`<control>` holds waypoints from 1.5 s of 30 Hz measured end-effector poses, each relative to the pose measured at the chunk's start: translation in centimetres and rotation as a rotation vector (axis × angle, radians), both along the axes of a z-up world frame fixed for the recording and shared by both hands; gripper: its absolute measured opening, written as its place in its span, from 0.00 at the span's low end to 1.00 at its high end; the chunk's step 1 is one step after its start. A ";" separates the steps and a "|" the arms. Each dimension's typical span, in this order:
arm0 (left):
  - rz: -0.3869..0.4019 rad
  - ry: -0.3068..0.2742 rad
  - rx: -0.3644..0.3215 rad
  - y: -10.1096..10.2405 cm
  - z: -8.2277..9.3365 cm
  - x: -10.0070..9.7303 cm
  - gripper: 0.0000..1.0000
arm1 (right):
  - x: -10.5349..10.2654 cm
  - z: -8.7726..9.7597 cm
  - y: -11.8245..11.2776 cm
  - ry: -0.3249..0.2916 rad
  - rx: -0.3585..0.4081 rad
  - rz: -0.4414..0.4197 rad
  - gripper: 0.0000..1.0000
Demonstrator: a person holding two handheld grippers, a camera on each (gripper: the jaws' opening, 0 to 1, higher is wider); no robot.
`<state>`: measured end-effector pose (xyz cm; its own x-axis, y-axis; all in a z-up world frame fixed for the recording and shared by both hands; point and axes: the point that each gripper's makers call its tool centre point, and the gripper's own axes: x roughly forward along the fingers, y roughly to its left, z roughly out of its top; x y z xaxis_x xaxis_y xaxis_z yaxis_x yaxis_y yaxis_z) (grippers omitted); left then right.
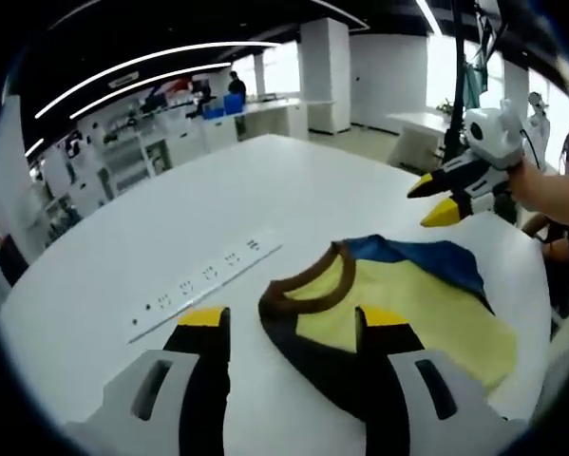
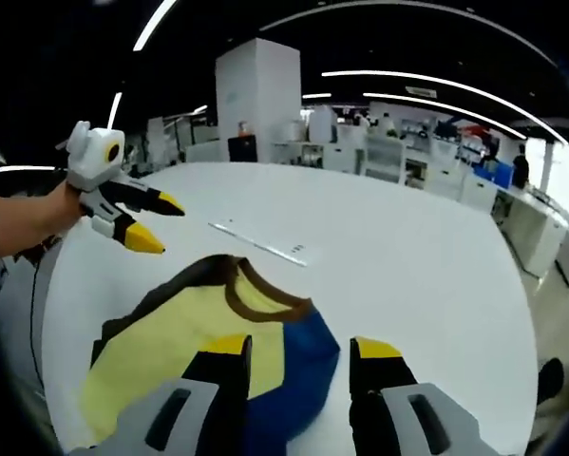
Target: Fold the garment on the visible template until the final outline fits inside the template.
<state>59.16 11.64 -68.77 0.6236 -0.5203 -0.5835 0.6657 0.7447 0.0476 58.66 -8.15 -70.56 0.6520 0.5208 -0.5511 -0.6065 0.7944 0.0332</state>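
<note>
Big round white table (image 1: 170, 237) under everything, office room behind. Garment (image 1: 398, 304) lying on table near its edge: yellow body, blue section, dark section, brown collar (image 1: 308, 290). Looks bunched or partly folded, outline irregular, not a neat rectangle. No template outline made out on the table surface, so fit cannot be judged; folding judged early to mid, squaring-up and final folds still left.

Long thin white strip (image 1: 203, 285) with small dark marks lying flat on table, apart from garment, beyond the collar. Marks too small to read; no brand or legible writing anywhere.

Left gripper (image 1: 293, 328) low over table, jaws spread, yellow tips, one jaw over bare table, other over dark part of garment, pinching nothing. Right gripper (image 2: 296, 356) jaws spread, hanging over blue part of garment, nothing between them. Right gripper also seen in left gripper view held in a hand above far side of the garment.
</note>
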 end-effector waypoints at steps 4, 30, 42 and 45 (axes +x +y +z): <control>0.003 0.001 -0.016 0.1 0.4 -1.1 0.49 | -1.1 0.3 0.2 0.000 0.004 0.001 0.37; 0.004 0.033 -0.056 1.6 -0.2 -6.6 0.44 | -6.0 1.1 1.2 0.009 0.048 0.001 0.32; 0.000 0.061 -0.048 2.2 -1.3 -9.0 0.42 | -8.6 -0.4 2.0 0.038 0.035 0.017 0.31; -0.001 0.070 -0.049 2.3 -1.9 -9.4 0.42 | -9.1 -0.9 2.2 0.048 0.036 0.018 0.30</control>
<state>49.76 13.92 -70.65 0.5814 -0.5500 -0.5996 0.6671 0.7441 -0.0356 49.60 -5.93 -71.41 0.6152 0.5528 -0.5621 -0.6180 0.7808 0.0915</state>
